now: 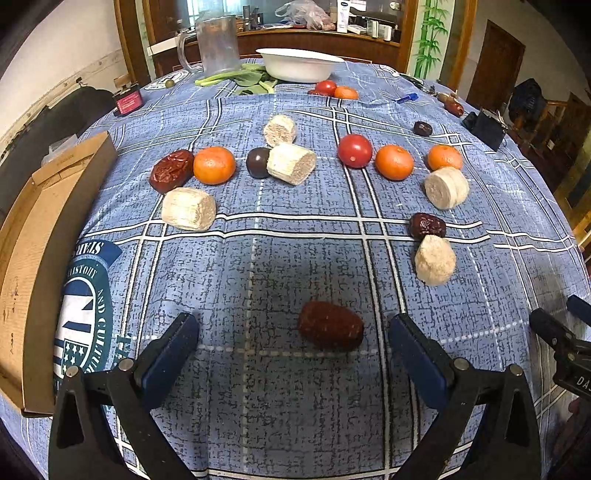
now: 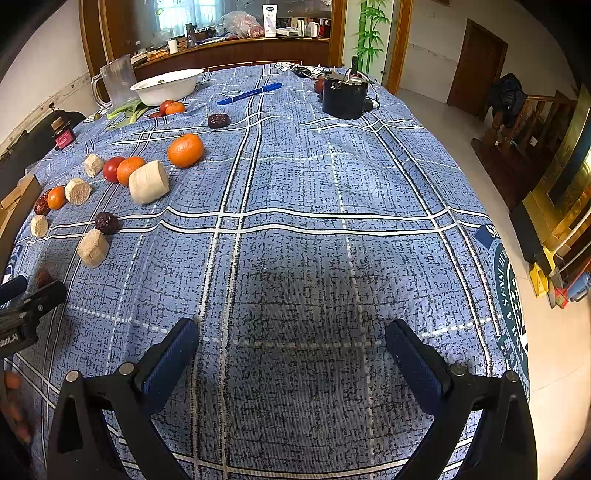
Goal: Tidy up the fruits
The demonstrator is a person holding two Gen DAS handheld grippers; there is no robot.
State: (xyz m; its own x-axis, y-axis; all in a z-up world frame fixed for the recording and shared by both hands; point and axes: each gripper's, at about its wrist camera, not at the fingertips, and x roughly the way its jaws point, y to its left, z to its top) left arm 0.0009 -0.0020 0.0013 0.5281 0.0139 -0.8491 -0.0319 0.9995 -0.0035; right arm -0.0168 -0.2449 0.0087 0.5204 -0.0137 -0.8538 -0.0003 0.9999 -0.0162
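walls (image 2: 428,33) white | floor (image 2: 458,125) pale tile | door (image 2: 476,62) brown wood, shut | wood cabinet (image 1: 317,40) behind table, cluttered | window (image 2: 184,11) daylit | bamboo decal (image 2: 369,33) by doorframe | table (image 2: 295,221) w/ blue plaid cloth

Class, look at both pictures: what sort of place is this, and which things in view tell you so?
Probably a dining room in a home. A table under a blue plaid cloth holds scattered fruit and a white bowl, and a wooden sideboard cluttered with household items stands behind it.
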